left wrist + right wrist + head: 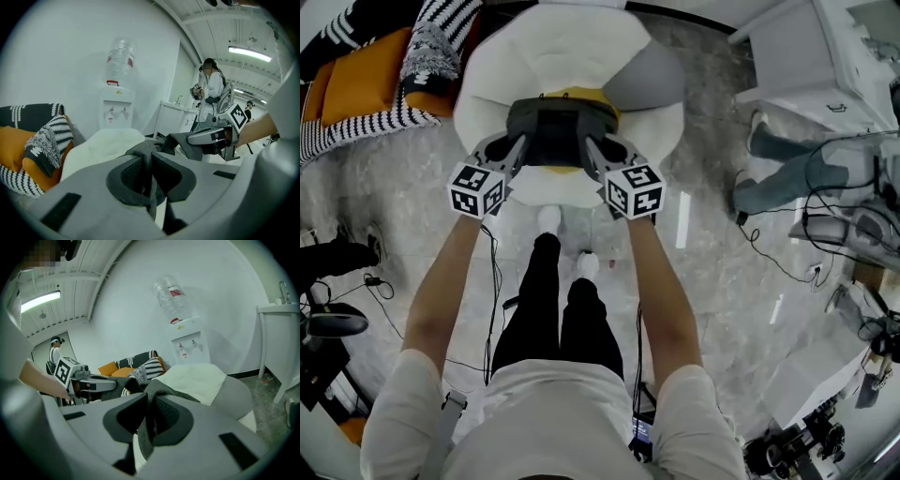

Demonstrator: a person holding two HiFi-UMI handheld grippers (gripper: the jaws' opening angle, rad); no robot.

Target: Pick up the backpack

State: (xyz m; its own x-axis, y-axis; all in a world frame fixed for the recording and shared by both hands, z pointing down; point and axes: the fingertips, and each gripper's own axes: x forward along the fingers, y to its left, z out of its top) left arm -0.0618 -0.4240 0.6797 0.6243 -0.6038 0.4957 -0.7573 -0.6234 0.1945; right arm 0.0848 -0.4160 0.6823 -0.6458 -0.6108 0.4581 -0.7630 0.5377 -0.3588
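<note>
Head view, 10 o'clock: striped cushions (356,112) with an orange cushion (361,80) on them, not task items. Near 12 o'clock the left gripper (516,145) has its jaws nipped on a thin fold of dark grey fabric at the left top edge of the backpack (560,127); the left gripper view shows the strip pinched right between the pads. The backpack sits at 12 o'clock, strung between both tools over the white chair (572,42). Can't tell if its bottom is clear of the seat. A yellow patch (581,94) shows at the bag's far edge; part of the bag or something on the chair, unclear. The right gripper (592,148) is likewise clamped on a fabric fold at the right top edge, confirmed in the right gripper view. Step in hand looks like the lift. To do it well: raise both hands together and level, straight up off the chair, and keep the pinch firm, since only thin cloth is held and it could slide out. Don't spread the hands, which would drag the folds from the pads. Containers: the backpack looks shut from above, contents not visible. The water dispenser (117,112) carries a clear bottle (119,58), fill level unreadable. The white cabinet (825,66) at 2 o'clock has its front closed. Loose cables (778,253) lie at 3 o'clock, well apart from the bag.
</note>
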